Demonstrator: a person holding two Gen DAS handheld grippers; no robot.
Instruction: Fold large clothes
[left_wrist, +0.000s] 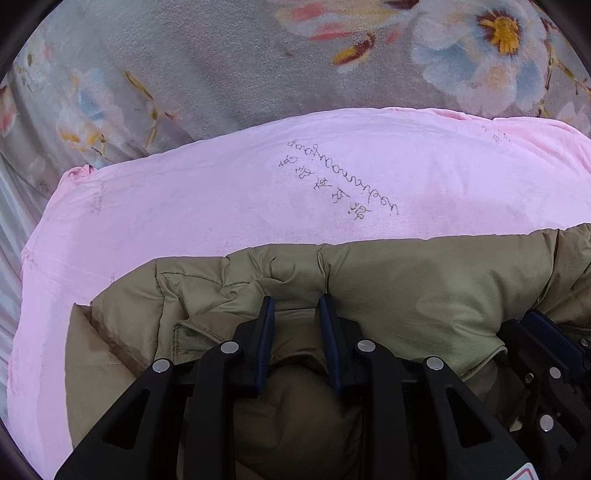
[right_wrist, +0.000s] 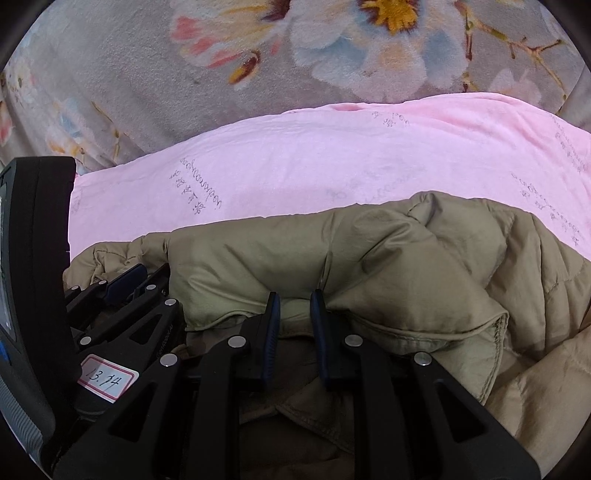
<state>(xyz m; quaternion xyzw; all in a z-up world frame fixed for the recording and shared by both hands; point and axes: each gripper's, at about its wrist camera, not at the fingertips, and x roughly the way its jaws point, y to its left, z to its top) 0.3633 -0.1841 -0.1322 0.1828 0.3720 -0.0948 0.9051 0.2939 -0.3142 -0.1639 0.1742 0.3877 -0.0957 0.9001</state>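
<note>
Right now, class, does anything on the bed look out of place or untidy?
Yes: the olive padded jacket lies bunched and creased on the pink sheet, its hem curled over at the right, not yet flat. Both tongs grip its fabric.

A bed with a grey flowered blanket (left_wrist: 229, 74) is filling the upper frame. A pink sheet (left_wrist: 221, 206) is lying across it mid-frame, and an olive padded jacket (left_wrist: 406, 288) is resting on the sheet below.

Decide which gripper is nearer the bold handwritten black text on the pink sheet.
Left. The left gripper sits almost directly below the handwritten text; the right gripper is off to its right.
</note>
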